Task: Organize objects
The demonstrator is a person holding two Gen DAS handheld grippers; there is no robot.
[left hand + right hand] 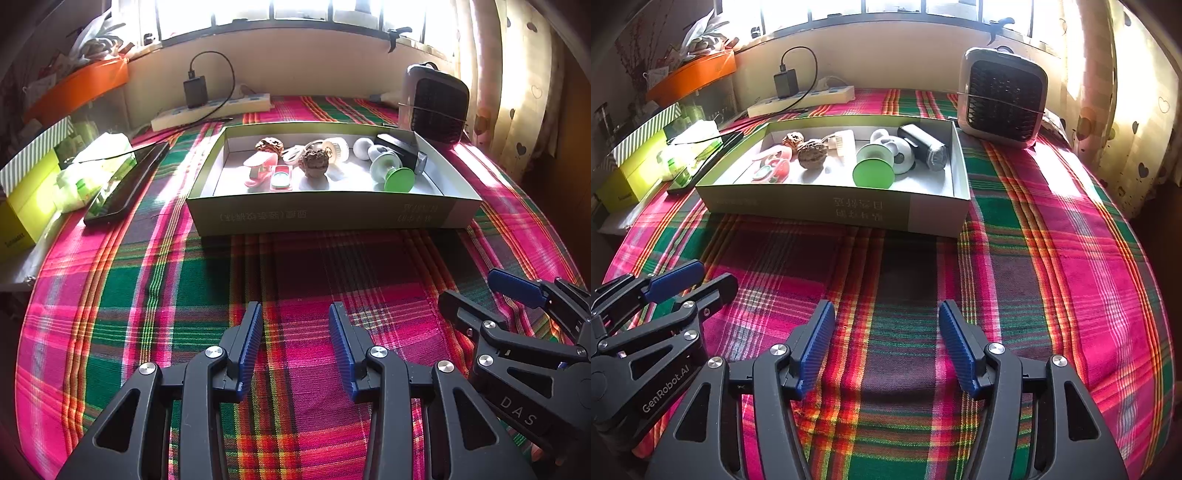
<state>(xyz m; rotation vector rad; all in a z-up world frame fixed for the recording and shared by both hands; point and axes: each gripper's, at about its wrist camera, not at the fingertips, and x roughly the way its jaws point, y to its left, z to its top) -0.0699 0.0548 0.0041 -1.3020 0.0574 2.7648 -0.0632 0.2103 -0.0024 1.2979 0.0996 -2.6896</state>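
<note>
Both tongs, left [295, 347] and right [886, 343], hover wide and empty over the near counter [1052, 258]. The box [834, 210] beyond looks filled; judging so, sorting seems finished, or a reach inside comes next.

My left gripper's [295, 345] arms run off the bottom edge, as do my right gripper's [886, 345]. Print on the box [332, 216] front is too small to read. The window [295, 11] is blown out; nothing beyond shows.
</note>
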